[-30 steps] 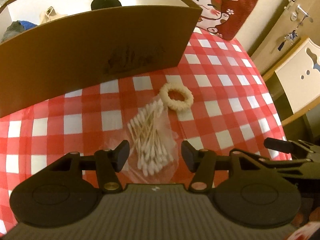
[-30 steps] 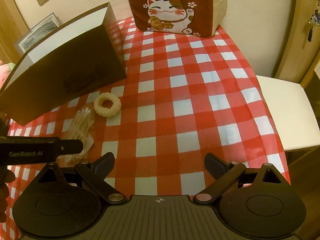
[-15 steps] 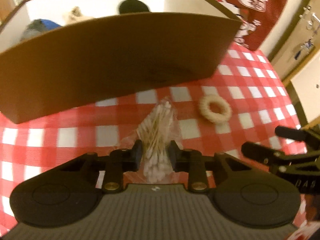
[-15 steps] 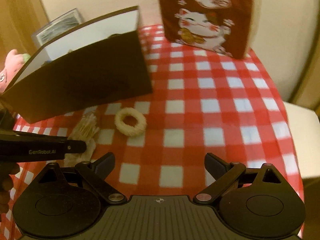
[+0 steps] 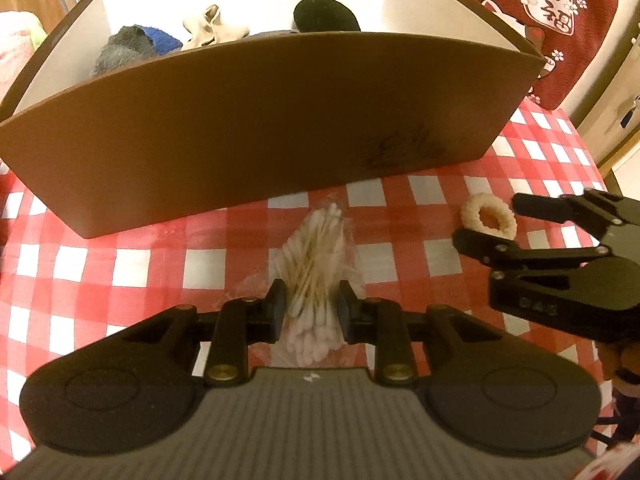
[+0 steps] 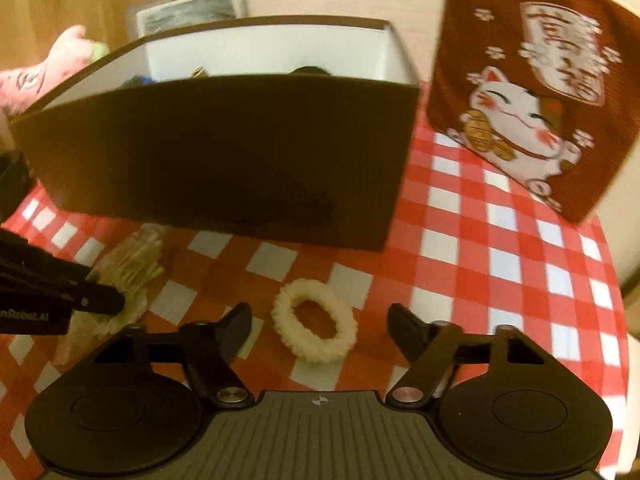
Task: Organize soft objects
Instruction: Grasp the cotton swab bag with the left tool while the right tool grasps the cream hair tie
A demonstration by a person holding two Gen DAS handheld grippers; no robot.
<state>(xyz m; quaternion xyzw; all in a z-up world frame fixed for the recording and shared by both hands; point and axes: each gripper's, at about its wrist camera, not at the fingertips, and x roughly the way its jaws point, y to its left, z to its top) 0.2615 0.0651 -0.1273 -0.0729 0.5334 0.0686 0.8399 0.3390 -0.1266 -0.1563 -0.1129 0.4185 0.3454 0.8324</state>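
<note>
box (image 5: pixel 280 120) holds several soft items | left gripper (image 5: pixel 310 308) pinching swab bag (image 5: pixel 316 256) on cloth | right gripper (image 6: pixel 318 320) spread around scrunchie (image 6: pixel 314 326) | both left to box

Right tool (image 6: pixel 318 320) open, straddling cream scrunchie (image 6: pixel 314 331); brown box (image 6: pixel 216 156) behind.

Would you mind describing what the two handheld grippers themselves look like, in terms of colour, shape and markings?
Both are matte black. The left gripper and right gripper each have two flat fingers on linkage arms with metal pivot pins, round discs either side, and a ribbed grey centre plate. White lettering marks their sides; the left one's starts "GenRobot". No cables or sleeves show.
</note>
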